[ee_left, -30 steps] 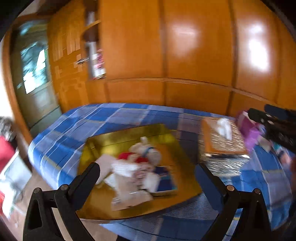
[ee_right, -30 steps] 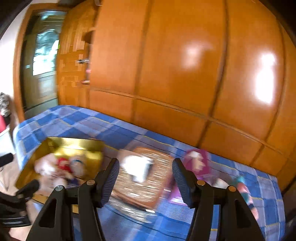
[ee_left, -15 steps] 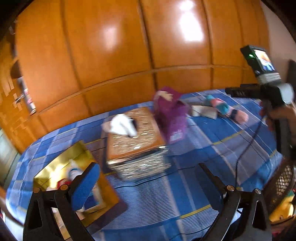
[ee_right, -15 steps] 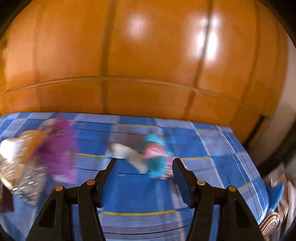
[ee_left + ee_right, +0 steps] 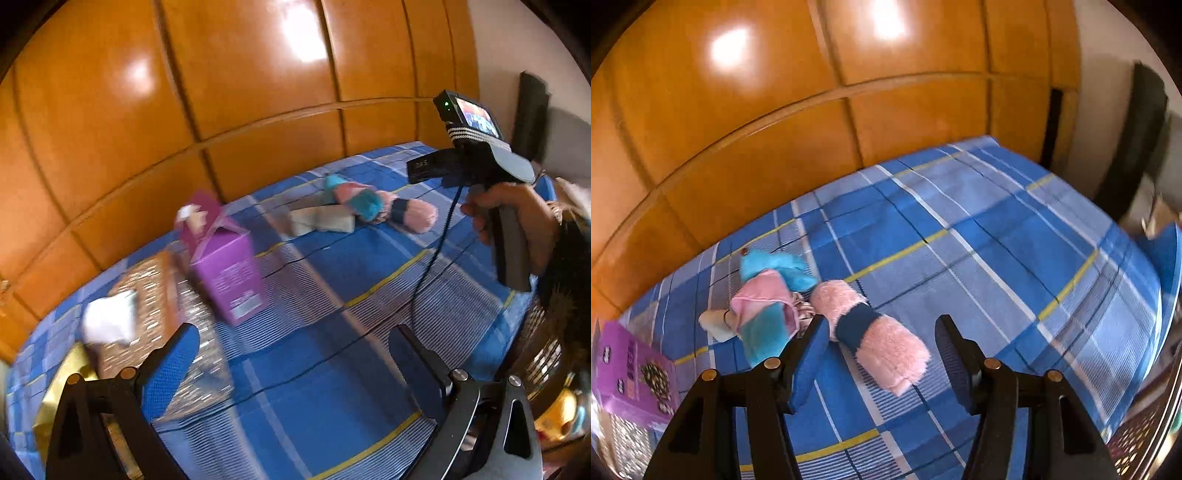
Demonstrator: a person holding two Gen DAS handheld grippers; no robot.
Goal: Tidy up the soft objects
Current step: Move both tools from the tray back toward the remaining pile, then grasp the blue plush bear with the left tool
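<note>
A fuzzy pink roll with a dark blue band (image 5: 871,328) lies on the blue plaid bed (image 5: 979,266), beside a pink and teal soft toy (image 5: 768,306) and a cream soft piece (image 5: 713,320). My right gripper (image 5: 881,358) is open and empty, its fingers just above the near end of the pink roll. In the left wrist view the same soft pile (image 5: 364,206) lies far off. My left gripper (image 5: 295,365) is open and empty over bare bedding. The right gripper's body (image 5: 476,155) shows there, held by a hand.
A purple carton (image 5: 225,269) stands mid-bed beside a sparkly tissue box (image 5: 147,314). A gold tray (image 5: 62,391) sits at the bed's left end. A woven basket (image 5: 546,354) stands at the right. Orange wooden wardrobe panels (image 5: 812,110) back the bed.
Both grippers have swung right along the bed, away from the gold tray. The right gripper has come close to the pink roll. Both stayed open.
</note>
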